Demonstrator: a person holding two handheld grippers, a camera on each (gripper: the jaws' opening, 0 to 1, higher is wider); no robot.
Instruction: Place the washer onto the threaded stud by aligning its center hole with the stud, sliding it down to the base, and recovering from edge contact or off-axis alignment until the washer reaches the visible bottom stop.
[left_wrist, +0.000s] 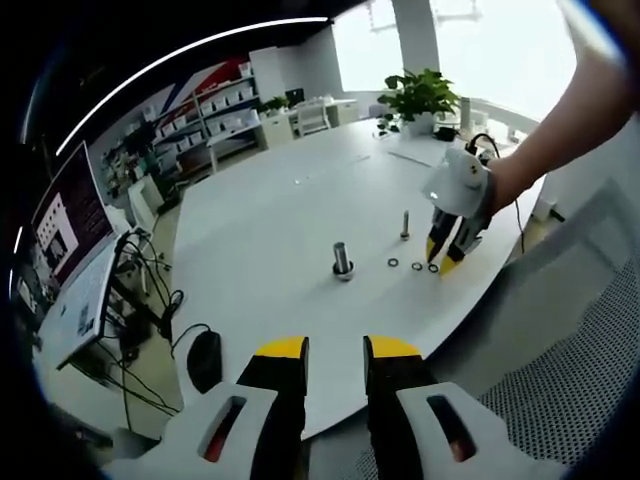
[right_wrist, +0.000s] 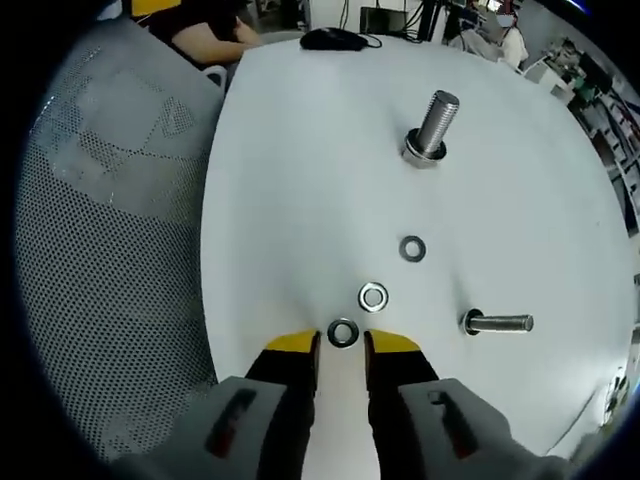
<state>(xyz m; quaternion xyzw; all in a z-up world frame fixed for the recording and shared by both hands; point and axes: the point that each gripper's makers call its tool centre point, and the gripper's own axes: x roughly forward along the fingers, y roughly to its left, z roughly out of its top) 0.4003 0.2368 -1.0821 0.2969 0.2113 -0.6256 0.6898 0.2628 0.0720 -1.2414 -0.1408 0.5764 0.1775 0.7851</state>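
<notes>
White round table (right_wrist: 280, 180) carries three steel washers and two threaded studs. Right gripper view: right gripper (right_wrist: 342, 345) low over the tabletop, yellow-tipped jaws a small gap apart, nearest washer (right_wrist: 342, 332) lying flat right at that gap just past the tips; cannot tell if the tips touch it, not clamped. Second washer (right_wrist: 373, 296) just beyond it, third washer (right_wrist: 412, 248) further out, all three in a rough line running away from the jaws. Thick stud (right_wrist: 431, 128) well ahead of the tips, upright on its base, bare. Thin stud (right_wrist: 497, 323) off to the side of the jaws, also bare. Black mouse (right_wrist: 335, 39) at the far table edge. Grey mesh chair (right_wrist: 100, 220) beside the table.

Left gripper view: left gripper (left_wrist: 336, 352) held back off the table edge, jaws apart with nothing between them. A person's hand holds the right gripper across the table. One potted plant (left_wrist: 420, 98) at the far side. One monitor (left_wrist: 70, 215), its writing too small to read. Shelves behind hold boxes, contents unclear.
</notes>
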